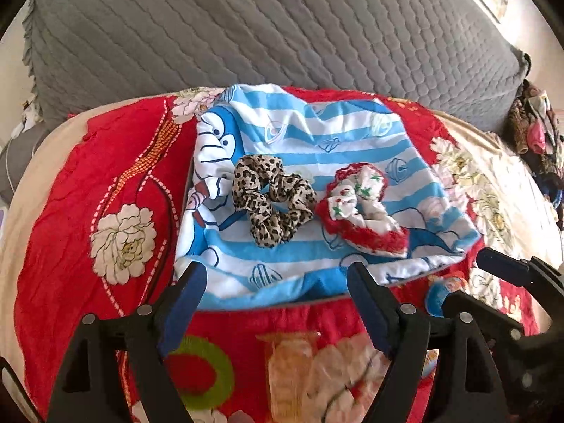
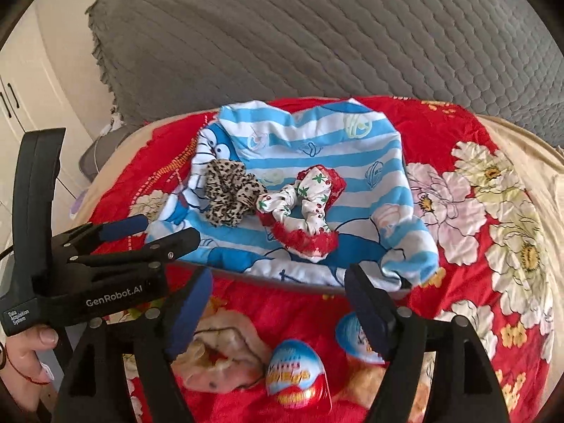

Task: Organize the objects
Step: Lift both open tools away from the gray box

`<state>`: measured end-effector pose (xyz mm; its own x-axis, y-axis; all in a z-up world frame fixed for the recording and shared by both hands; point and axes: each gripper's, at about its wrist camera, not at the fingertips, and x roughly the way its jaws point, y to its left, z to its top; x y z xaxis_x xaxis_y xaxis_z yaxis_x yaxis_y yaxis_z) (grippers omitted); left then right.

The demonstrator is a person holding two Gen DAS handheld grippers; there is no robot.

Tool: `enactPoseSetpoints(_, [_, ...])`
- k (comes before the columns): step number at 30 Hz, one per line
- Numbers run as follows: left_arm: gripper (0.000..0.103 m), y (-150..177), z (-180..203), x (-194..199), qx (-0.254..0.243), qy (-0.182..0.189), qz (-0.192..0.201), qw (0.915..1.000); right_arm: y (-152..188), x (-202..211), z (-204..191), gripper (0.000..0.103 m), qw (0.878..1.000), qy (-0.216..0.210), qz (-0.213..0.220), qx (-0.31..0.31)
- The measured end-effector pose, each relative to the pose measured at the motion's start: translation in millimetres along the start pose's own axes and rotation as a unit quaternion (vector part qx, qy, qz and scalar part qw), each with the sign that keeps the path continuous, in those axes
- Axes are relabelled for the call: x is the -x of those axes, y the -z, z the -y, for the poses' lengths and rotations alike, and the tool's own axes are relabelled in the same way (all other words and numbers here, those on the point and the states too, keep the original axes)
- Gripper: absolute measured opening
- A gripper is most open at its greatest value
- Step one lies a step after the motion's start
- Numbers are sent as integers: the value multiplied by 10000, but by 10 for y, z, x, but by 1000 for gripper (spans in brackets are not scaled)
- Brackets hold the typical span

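Observation:
A leopard-print scrunchie and a red-and-white scrunchie lie side by side on a blue-and-white striped cloth spread over a red floral sheet. Both also show in the right wrist view: leopard scrunchie, red-and-white scrunchie, striped cloth. My left gripper is open and empty, just short of the cloth's near edge. My right gripper is open and empty, over two foil-wrapped chocolate eggs on the sheet.
The red floral sheet covers the bed; a grey quilted cover rises behind. A pile of clothes lies at far right. The left gripper's body sits left of my right gripper. A white cupboard stands at left.

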<state>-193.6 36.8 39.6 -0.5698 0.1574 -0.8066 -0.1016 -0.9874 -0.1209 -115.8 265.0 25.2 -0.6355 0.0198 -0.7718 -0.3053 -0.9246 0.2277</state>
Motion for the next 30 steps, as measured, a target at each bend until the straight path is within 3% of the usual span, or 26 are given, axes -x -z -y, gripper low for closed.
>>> enactPoseSetpoints(16, [83, 326, -9, 608, 12, -22, 185, 9998, 361, 476, -122, 81, 9997, -9, 232, 27])
enactPoseSetpoints(30, [83, 613, -101, 1025, -23, -124, 357, 9993, 570, 707, -284, 95, 9991, 0, 417, 79])
